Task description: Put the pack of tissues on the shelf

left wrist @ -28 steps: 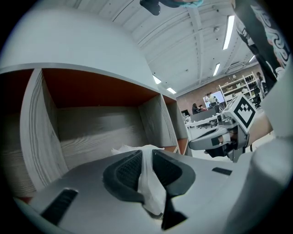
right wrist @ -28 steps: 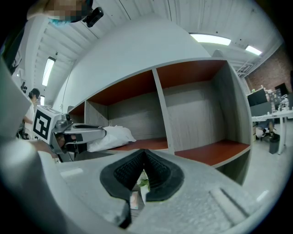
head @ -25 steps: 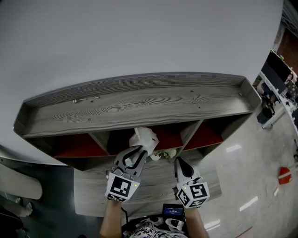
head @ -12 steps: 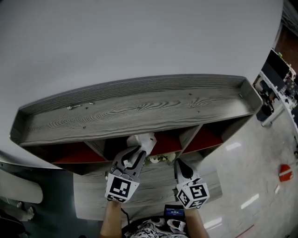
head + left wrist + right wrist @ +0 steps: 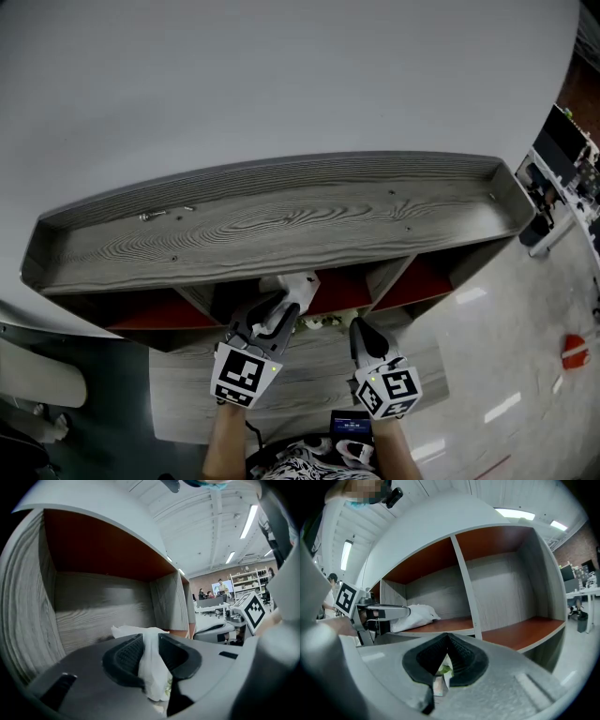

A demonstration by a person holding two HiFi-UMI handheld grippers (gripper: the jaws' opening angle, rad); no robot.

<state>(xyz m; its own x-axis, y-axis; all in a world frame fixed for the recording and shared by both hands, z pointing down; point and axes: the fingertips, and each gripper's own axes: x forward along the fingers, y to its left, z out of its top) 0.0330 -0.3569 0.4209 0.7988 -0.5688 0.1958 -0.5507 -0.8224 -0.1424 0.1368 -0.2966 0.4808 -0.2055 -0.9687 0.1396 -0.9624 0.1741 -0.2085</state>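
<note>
The pack of tissues (image 5: 292, 283), in white plastic, lies in the middle compartment of the grey wooden shelf (image 5: 281, 220), half hidden under its top board. My left gripper (image 5: 281, 306) reaches into that compartment. Its jaws have just been opening, and the pack's wrapper (image 5: 152, 667) still fills the gap and touches both pads. In the right gripper view the pack (image 5: 416, 613) rests on the red-brown shelf floor, with the left gripper (image 5: 401, 612) around its near end. My right gripper (image 5: 360, 328) hangs in front of the shelf, shut (image 5: 447, 641) and holding nothing.
Small white and green items (image 5: 324, 321) lie on the lower board between the two grippers. Loose screws (image 5: 155, 216) sit on the shelf's top board at the left. The compartment to the right (image 5: 520, 625) stands open. A red object (image 5: 574, 349) lies on the floor at the right.
Less of the pack shows beyond the top board's edge than a second ago. My left gripper has rolled slightly. The right gripper has stayed where it was.
</note>
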